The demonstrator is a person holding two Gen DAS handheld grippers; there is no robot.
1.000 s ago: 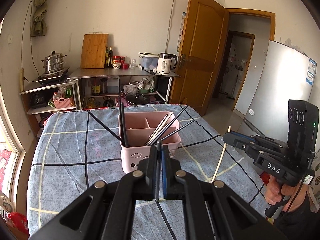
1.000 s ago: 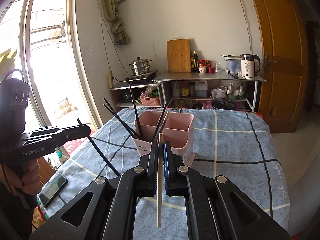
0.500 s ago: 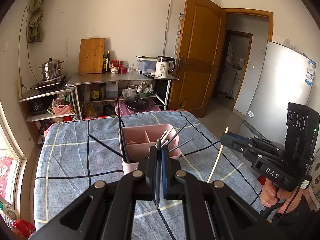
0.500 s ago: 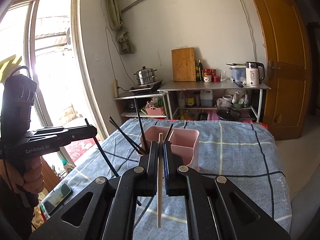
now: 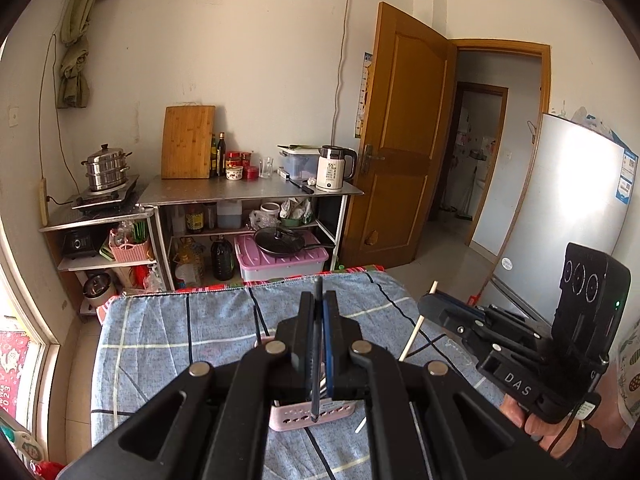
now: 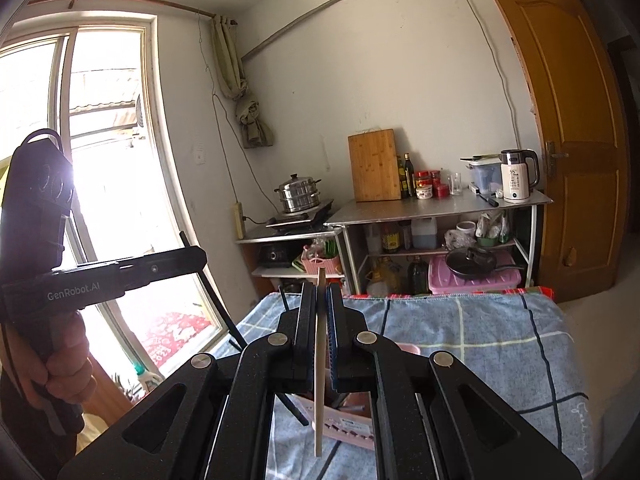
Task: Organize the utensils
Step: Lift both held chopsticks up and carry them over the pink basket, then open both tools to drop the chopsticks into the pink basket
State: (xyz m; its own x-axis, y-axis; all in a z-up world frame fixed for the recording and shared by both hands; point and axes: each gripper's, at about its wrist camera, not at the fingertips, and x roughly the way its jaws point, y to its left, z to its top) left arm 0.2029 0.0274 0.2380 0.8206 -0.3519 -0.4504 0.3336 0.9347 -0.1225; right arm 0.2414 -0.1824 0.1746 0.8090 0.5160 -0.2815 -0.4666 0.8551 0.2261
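1. The left tongs (image 5: 319, 312) are clenched on a black chopstick (image 5: 316, 360), which stands nearly upright between the two fingers; its top pokes out above the tips and its lower end hangs down past the linkage.
2. In the left wrist view, the chopstick's lower tip sits in front of the pink utensil holder (image 5: 310, 416), which shows at 6 o'clock, mostly hidden behind the tongs' black arms. Whether the tip touches the holder cannot be told.
3. The right tongs (image 6: 321, 304) are clenched on a pale wooden chopstick (image 6: 319, 368), also nearly upright, with its top just above the fingertips and its lower end reaching down over the holder.
4. In the right wrist view, the pink utensil holder (image 6: 352, 426) lies at 6 o'clock under the tongs, with dark chopsticks (image 6: 290, 404) leaning out of it toward 9 o'clock.
5. The holder rests on a surface covered with a blue checked cloth (image 5: 168, 332), crossed by dark and pale lines.
6. From the left wrist view, the right tongs appear at 3 o'clock with the pale stick slanting down beneath them; from the right wrist view, the left tongs appear at 9 o'clock, gripped in a hand (image 6: 66, 368).
7. At 12 o'clock, well apart from the holder, a metal shelf (image 5: 248, 192) carries a cutting board (image 5: 187, 142) and a white kettle (image 5: 332, 168).
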